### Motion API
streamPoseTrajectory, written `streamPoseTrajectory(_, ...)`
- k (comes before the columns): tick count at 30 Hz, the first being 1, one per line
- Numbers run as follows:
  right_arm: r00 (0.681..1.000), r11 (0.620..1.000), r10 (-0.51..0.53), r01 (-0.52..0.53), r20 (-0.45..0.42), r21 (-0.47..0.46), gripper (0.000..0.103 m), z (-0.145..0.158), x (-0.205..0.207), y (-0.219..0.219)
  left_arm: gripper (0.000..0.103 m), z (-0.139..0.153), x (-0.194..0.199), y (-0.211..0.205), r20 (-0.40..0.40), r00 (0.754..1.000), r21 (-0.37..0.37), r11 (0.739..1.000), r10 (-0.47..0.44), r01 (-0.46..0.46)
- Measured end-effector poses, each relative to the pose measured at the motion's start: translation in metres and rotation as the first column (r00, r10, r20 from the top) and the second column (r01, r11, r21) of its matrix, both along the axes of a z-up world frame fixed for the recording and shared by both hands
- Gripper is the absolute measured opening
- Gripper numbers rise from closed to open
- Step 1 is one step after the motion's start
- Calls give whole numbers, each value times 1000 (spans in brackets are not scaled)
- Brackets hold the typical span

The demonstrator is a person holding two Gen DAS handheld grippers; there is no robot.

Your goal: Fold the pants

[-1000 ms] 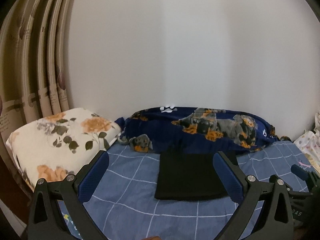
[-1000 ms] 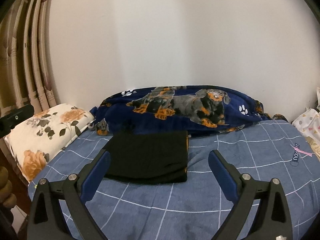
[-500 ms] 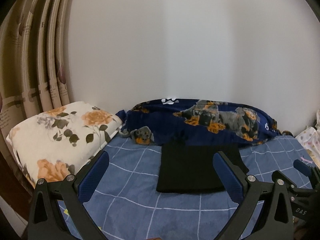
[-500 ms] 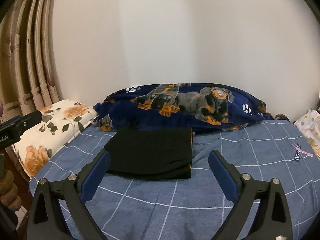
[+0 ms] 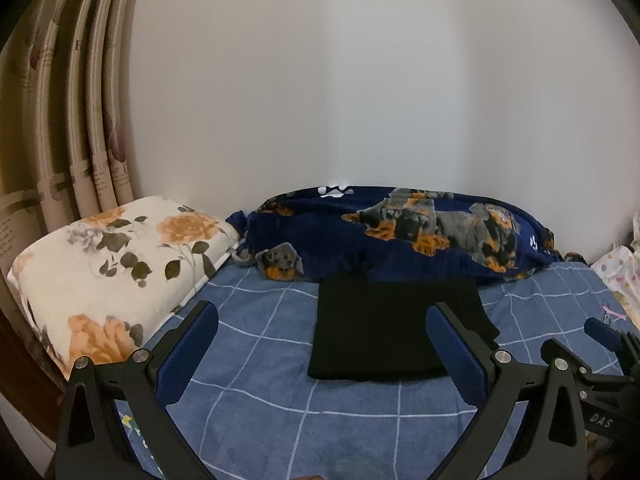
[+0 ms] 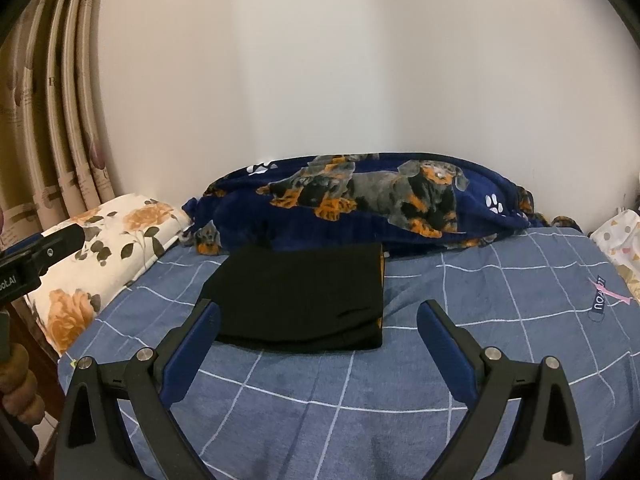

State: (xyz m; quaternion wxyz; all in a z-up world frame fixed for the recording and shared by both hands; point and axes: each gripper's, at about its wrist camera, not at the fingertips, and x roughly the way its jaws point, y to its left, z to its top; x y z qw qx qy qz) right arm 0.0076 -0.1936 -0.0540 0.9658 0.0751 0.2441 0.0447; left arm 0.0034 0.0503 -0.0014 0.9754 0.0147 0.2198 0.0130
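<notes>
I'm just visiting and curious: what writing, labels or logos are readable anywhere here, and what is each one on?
"DAS": white letters on the black body of the right gripper, at the left camera's right edge.
"oot.AI": cut-off white lettering on the left gripper, at the right camera's left edge.
Label on the blue checked bedsheet: upside down, not clearly legible.
Curtain: faint print, too blurred to read.

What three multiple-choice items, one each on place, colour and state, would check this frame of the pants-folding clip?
1. Where do the pants lie?
A. On the blue checked bedsheet, before the dog-print blanket
B. On the floral pillow
C. Hanging from the curtain

2. What colour are the pants?
A. White
B. Black
C. Red

3. How are the left tool and right tool?
A. Both shut on the pants
B. One open, one shut
C. Both open, holding nothing

Key: 1 A, the folded rectangle rests flat on the sheet. 2 B, plain black cloth. 3 C, each tool's fingers are spread with nothing between.
</notes>
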Motion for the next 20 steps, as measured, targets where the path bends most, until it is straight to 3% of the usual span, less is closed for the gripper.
streamPoseTrajectory(9, 1000, 1000, 1, -1, -15, 4, 98, -6, 5, 0, 103, -6, 7, -4, -17, 1000, 4, 1000, -10, 10)
streamPoseTrajectory(16, 1000, 1000, 6, -6, -29, 1, 98, -11, 11, 2, 103, -8, 6, -8, 54, 998, 15, 1000, -19, 19)
streamPoseTrajectory(20, 999, 1000, 7, -7, -33, 1, 98, -13, 13, 2, 103, -7, 8, -11, 45, 999, 16, 1000, -25, 24)
